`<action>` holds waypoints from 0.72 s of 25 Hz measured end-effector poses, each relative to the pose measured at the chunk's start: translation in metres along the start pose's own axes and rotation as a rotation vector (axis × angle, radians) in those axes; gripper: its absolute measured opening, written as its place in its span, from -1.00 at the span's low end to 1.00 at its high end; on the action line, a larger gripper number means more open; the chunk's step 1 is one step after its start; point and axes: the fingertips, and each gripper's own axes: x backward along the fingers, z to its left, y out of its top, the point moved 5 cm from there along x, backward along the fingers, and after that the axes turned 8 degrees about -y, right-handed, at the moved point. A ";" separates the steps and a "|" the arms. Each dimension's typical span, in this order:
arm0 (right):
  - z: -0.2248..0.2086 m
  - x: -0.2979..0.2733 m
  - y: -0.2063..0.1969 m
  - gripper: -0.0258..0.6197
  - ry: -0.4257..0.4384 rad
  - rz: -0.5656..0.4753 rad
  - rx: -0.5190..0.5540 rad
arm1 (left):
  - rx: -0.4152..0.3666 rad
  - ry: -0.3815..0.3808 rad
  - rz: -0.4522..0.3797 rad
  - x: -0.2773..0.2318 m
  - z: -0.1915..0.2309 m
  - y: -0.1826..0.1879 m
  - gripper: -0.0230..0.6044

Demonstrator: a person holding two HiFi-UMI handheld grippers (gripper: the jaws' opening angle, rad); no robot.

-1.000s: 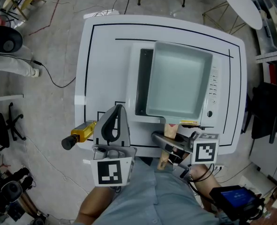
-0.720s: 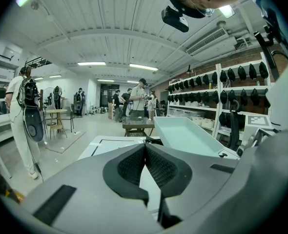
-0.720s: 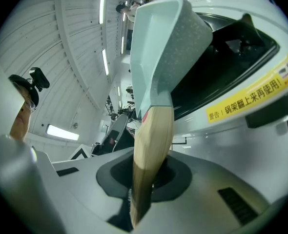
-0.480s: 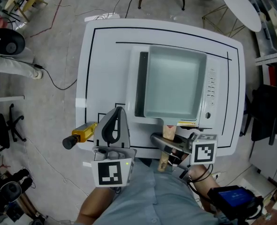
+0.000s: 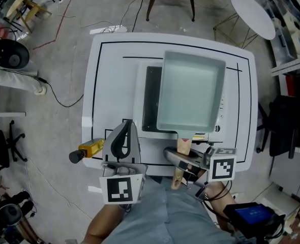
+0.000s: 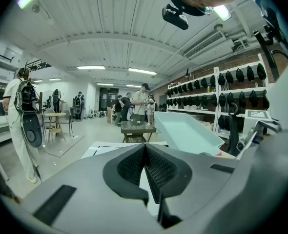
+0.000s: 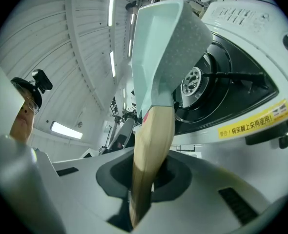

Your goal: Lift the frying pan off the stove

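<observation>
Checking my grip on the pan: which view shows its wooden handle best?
The right gripper view: the wooden handle fills the centre, clamped between the right tongs. The head view shows it only partly, crossed by that gripper. The left gripper view shows the pan body, no handle.

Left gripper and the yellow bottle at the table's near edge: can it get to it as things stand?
Probably yes. The yellow bottle lies close beside the left gripper, on its outer side, with nothing between them. Its jaws are shut and empty, so they would have to open first.
</observation>
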 end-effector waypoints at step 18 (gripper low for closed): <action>0.019 0.070 -0.033 -0.70 -0.004 -0.137 0.011 | -0.011 -0.176 -0.077 0.020 -0.074 0.017 -0.87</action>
